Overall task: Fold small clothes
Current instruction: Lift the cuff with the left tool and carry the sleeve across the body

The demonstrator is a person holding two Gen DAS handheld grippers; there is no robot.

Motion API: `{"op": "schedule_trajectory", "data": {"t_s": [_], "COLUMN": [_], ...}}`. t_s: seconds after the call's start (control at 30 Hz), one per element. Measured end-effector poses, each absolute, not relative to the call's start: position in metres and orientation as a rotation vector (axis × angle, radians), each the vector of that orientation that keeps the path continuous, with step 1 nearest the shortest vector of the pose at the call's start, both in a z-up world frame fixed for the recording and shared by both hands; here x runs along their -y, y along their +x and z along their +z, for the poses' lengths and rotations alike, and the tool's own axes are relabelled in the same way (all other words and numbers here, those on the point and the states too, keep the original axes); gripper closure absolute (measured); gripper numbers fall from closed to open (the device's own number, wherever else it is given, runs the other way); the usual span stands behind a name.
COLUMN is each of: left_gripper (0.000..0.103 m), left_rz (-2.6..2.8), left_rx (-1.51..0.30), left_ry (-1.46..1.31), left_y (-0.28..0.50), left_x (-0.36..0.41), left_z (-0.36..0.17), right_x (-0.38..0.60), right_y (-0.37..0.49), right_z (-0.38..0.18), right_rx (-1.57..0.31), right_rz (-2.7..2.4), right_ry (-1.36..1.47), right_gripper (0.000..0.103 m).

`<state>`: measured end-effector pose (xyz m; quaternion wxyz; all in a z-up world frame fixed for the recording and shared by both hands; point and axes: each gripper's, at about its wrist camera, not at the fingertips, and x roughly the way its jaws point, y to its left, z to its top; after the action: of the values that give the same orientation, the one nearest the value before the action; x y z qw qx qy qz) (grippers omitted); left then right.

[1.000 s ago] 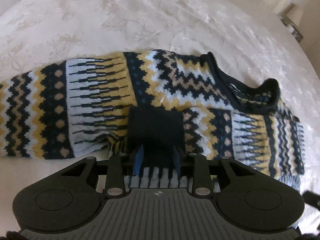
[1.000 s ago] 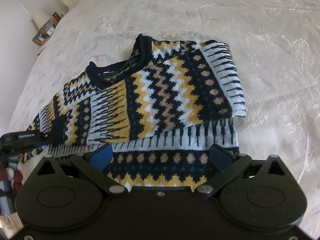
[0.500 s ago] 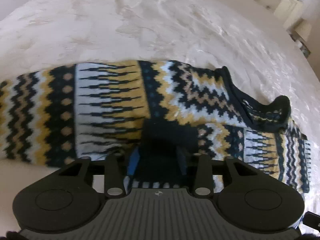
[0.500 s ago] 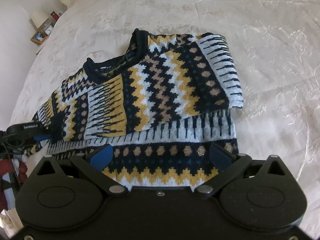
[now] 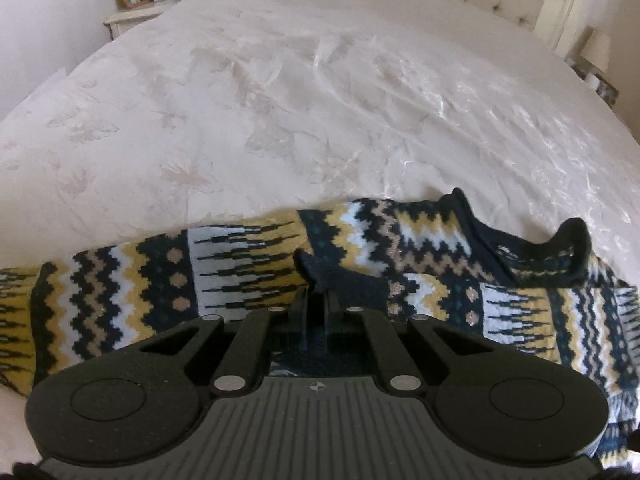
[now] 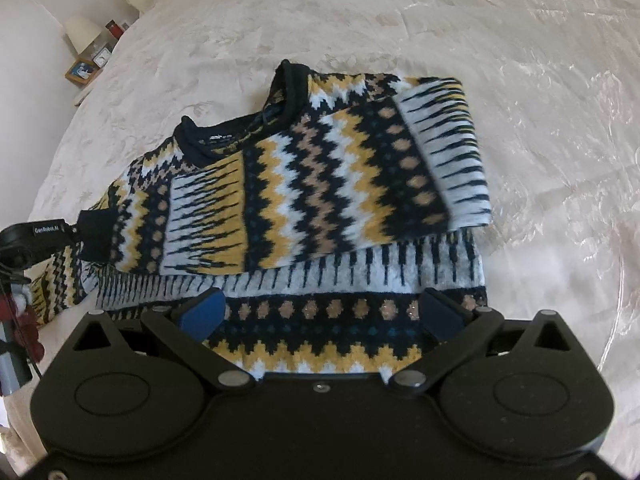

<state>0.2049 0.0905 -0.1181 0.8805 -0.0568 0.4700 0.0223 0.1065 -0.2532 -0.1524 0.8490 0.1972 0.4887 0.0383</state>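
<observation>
Cream bedspread point(image 5: 320, 100) under patterned sweater point(image 5: 240, 272). Left wrist: left tongs point(image 5: 318, 304) clamped on dark cuff point(image 5: 344, 280), probably a sleeve end. Right wrist: right tongs point(image 6: 320, 312) apart, over the sweater hem point(image 6: 320, 356), not gripping.

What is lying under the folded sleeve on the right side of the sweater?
Under the folded sleeve lies the sweater's own body, its striped and diamond bands showing below the sleeve edge. The white bedspread shows around it. What the sleeve itself covers cannot be seen.
</observation>
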Motion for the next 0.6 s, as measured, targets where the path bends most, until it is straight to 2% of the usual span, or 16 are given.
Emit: {"op": "schedule_trajectory", "data": {"t_s": [0.07, 0.17, 0.23, 0.27, 0.33, 0.4, 0.53, 0.6], "left_gripper": [0.091, 0.077, 0.059, 0.054, 0.038, 0.037, 0.026, 0.026], "left_rz": [0.019, 0.010, -0.002, -0.012, -0.017, -0.003, 0.050, 0.087], "left_rx": [-1.060, -1.094, -1.095, -1.100, -1.109, -1.102, -1.077, -1.053], "left_ry": [-0.123, -0.177, -0.253, -0.284, -0.327, -0.349, -0.393, -0.413], "left_y": [0.212, 0.206, 0.195, 0.189, 0.175, 0.162, 0.130, 0.114], "left_x": [-0.094, -0.104, -0.114, -0.119, -0.129, -0.139, -0.172, -0.192], "left_z": [-0.130, -0.136, -0.135, -0.135, -0.134, -0.129, -0.121, -0.117], "right_x": [0.251, 0.247, 0.245, 0.243, 0.241, 0.237, 0.226, 0.218], "right_y": [0.107, 0.106, 0.105, 0.104, 0.102, 0.099, 0.091, 0.085], "right_z": [-0.151, -0.147, -0.142, -0.139, -0.134, -0.131, -0.126, -0.122], "right_rx": [-1.031, -1.029, -1.016, -1.008, -0.998, -0.990, -0.981, -0.970], "right_rz": [0.081, 0.079, 0.081, 0.082, 0.080, 0.076, 0.058, 0.050], "right_ry": [0.409, 0.396, 0.393, 0.389, 0.377, 0.364, 0.332, 0.314], "right_gripper": [0.000, 0.000, 0.000, 0.000, 0.000, 0.000, 0.000, 0.000]}}
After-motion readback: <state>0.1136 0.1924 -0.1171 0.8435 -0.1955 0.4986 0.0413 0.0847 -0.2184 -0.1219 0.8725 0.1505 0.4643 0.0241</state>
